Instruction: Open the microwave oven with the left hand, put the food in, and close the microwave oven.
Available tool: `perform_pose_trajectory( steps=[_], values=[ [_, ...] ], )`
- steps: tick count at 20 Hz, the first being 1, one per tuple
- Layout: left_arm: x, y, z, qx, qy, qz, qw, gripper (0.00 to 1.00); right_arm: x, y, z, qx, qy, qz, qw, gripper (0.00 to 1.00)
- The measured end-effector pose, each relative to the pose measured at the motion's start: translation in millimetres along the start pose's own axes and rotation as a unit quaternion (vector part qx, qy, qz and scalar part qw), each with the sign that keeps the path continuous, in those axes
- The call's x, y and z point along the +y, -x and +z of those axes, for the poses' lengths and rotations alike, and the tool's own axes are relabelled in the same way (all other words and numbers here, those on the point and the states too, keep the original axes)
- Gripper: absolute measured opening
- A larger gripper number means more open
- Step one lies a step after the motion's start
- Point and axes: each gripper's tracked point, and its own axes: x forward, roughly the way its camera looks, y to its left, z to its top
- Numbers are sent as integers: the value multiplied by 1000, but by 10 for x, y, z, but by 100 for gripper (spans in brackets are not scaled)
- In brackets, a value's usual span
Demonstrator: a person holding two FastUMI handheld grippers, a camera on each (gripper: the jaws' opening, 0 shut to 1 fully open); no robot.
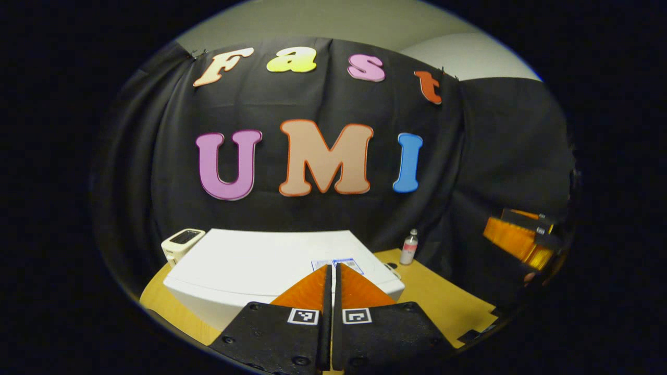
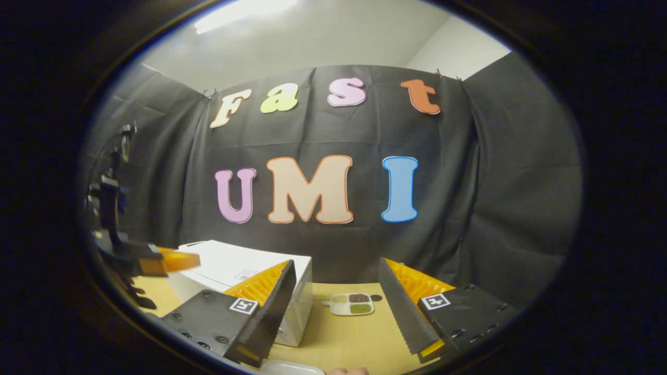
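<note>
My left claw (image 1: 331, 271) pressed together above the white microwave oven (image 1: 250, 265), my right claw (image 2: 336, 291) spread apart, food tray (image 2: 352, 304) between its fingers, wooden table (image 2: 344, 338)

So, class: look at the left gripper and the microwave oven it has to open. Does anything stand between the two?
Nothing visible does. In the left gripper view the left gripper, jaws together, hangs over the white microwave oven with only air between. The small bottle stands off to the side on the table.
</note>
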Motion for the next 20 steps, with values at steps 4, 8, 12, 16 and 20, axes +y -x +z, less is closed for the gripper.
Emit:
perform_pose_trajectory(
  steps=[4,8,12,16,20],
  values=[
    [-124,184,582,-76,-19,-25,997,69,1,-69,130,-12,-9,-3,1000,97],
    [-101,334,878,-122,-53,2,991,95,-29,-72,136,-12,-20,-9,1000,97],
    [114,470,797,-104,-61,49,991,94,-25,-3,185,-17,-11,-10,1000,97],
    [262,559,767,-91,-50,79,991,94,-29,90,265,-23,-12,-6,1000,97],
    [328,720,878,-103,-51,99,988,94,-26,141,345,-26,-13,-2,1000,89]
  ],
)
